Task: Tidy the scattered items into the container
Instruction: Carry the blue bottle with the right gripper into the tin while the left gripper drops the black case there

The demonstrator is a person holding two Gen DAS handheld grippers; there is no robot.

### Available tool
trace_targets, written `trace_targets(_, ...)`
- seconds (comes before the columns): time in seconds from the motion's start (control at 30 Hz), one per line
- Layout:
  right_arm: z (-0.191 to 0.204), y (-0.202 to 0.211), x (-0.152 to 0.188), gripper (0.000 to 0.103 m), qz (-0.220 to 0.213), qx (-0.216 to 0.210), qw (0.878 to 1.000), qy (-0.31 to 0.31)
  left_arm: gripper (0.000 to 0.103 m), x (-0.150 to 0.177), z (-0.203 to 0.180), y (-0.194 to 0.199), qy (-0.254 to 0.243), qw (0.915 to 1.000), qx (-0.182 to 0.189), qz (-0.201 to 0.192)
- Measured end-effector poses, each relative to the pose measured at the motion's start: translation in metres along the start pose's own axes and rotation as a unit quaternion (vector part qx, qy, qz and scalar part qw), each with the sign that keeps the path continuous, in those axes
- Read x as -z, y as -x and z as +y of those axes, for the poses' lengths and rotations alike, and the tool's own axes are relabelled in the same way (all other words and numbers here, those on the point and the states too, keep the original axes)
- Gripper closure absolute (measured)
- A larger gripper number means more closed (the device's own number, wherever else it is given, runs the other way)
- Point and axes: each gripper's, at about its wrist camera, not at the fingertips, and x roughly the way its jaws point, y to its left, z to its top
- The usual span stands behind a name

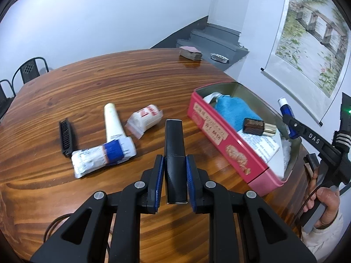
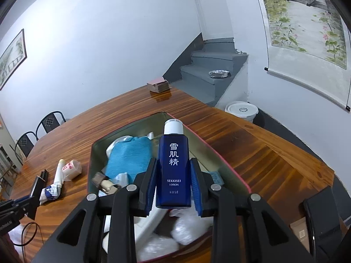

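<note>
My left gripper (image 1: 174, 163) is shut on a slim black tube (image 1: 174, 140), held above the wooden table (image 1: 109, 81) to the left of the red tin (image 1: 228, 146). My right gripper (image 2: 173, 166) is shut on a blue lotion bottle (image 2: 174, 164) with a white cap, hanging over the open tin (image 2: 94, 153). Inside the tin lie a blue cloth (image 1: 234, 109), a brown-and-gold lipstick (image 1: 260, 127), a printed leaflet and white wrappers. On the table left of the tin lie a black comb (image 1: 66, 138), a cream tube (image 1: 113, 120), a blue-banded white packet (image 1: 103, 156) and a gauze roll (image 1: 145, 118).
A stack of cards (image 1: 190, 52) sits at the table's far edge, with grey steps (image 2: 210, 70) and a foil dish (image 2: 219, 73) behind. A white bucket (image 2: 241, 110) stands on the floor. Chairs (image 1: 30, 68) stand at the far left. A hand (image 1: 326, 199) holds the right gripper's handle.
</note>
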Motion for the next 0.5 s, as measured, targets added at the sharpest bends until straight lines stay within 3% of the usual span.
trace_targets(0.2, -0.01, -0.008, 0.001, 0.07, 0.024, -0.011, 1.0, -0.007, 0.081, -0.008, -0.02, -0.004, -0.015, 0.9998, 0.01, 0.0)
trace_targets(0.37, -0.018, 0.001, 0.001, 0.057, 0.005, -0.017, 0.999, -0.032, 0.081, -0.016, -0.038, -0.008, -0.028, 0.9994, 0.019, 0.001)
trace_targets(0.5, -0.025, 0.009, 0.0, 0.057, -0.009, -0.016, 0.998, -0.053, 0.081, -0.022, -0.054, -0.01, -0.042, 0.9986, 0.032, 0.0)
